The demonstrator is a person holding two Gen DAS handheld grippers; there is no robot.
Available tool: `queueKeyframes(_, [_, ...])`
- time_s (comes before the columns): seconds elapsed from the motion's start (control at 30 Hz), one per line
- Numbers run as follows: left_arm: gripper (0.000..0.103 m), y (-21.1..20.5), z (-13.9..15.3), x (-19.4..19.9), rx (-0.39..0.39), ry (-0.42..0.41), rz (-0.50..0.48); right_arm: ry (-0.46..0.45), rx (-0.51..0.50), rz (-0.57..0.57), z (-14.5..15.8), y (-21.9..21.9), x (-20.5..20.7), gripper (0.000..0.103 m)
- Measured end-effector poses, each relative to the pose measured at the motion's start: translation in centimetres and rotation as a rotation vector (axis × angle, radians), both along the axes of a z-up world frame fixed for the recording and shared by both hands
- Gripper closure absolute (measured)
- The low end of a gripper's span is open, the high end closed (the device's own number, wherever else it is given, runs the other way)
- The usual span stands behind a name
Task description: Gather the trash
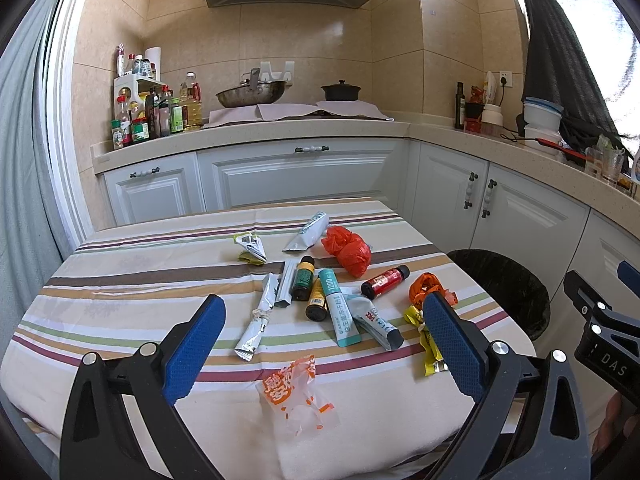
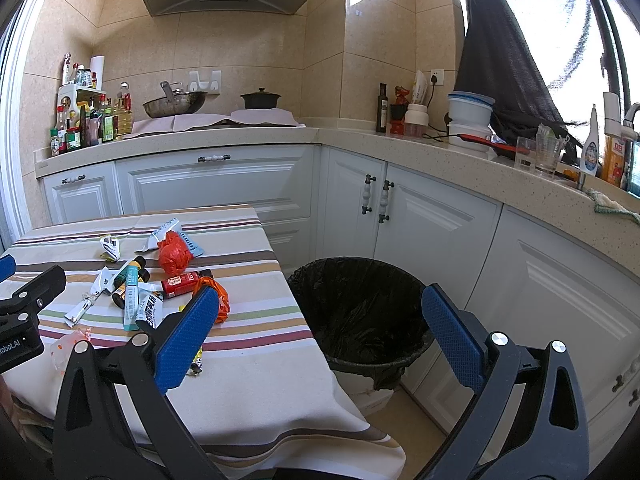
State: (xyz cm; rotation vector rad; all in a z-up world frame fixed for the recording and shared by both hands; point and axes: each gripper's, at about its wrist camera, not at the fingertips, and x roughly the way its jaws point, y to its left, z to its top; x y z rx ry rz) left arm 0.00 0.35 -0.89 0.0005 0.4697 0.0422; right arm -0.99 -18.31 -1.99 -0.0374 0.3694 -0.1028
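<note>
While both grippers hang above the near edge of the striped tablecloth [image 1: 132, 280], neither one holds anything: the left gripper [image 1: 324, 316] has its blue-padded fingers [image 1: 194, 350] spread wide over the litter, and the right gripper [image 2: 320, 312] is spread just as wide, one finger over the table corner and the other over the bin. The trash lies in a loose cluster on the middle and right of the cloth. Nearest the left gripper is a clear wrapper with orange print [image 1: 294, 390], lying by itself close to the table edge. Beyond it lie a twisted silver sachet [image 1: 258, 322], a teal-capped tube marked 1200 [image 1: 338, 308], a white tube with a dark cap [image 1: 376, 322] touching it, two small dark bottles with yellow labels [image 1: 303, 278] side by side, and a red-labelled bottle [image 1: 385, 281] on its side. A crumpled red plastic bag [image 1: 347, 248] sits farther back beside a silver pouch [image 1: 307, 232], with a folded white and yellow wrapper [image 1: 250, 247] off to the left. An orange wrapper [image 1: 424, 286] and a yellow one [image 1: 426, 340] lie partly behind the left gripper's right finger (their full shape is hidden). The trash bin [image 2: 360, 312], lined with a black bag, stands on the floor just beside the table's right edge, before the white cabinets [image 2: 432, 224].
</note>
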Motion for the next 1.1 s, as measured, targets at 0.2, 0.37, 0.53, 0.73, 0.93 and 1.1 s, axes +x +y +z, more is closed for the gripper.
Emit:
queueKeyframes(0.2, [0.007,0.04,0.02,0.01,-0.001,0.001,-0.002,0.0,-0.001,0.001,0.03,-0.02,0.01,0.004])
queueKeyframes(0.37, [0.007,0.04,0.06,0.01,0.0,0.0,-0.001,-0.002,0.0,0.0,0.06,-0.03,0.01,0.004])
queueKeyframes(0.53, [0.007,0.06,0.09,0.03,-0.001,0.001,-0.001,-0.003,-0.002,0.0,0.08,-0.03,0.0,0.004])
queueKeyframes(0.73, [0.007,0.06,0.08,0.01,-0.001,0.0,-0.002,-0.003,0.001,-0.001,0.25,-0.24,-0.16,0.004])
queueKeyframes(0.93, [0.007,0.07,0.08,0.03,-0.003,0.001,-0.001,-0.004,0.001,0.0,0.19,-0.21,-0.17,0.004])
queueKeyframes(1.1, [0.007,0.09,0.07,0.03,-0.001,0.0,0.001,-0.004,0.002,-0.002,0.25,-0.29,-0.13,0.004])
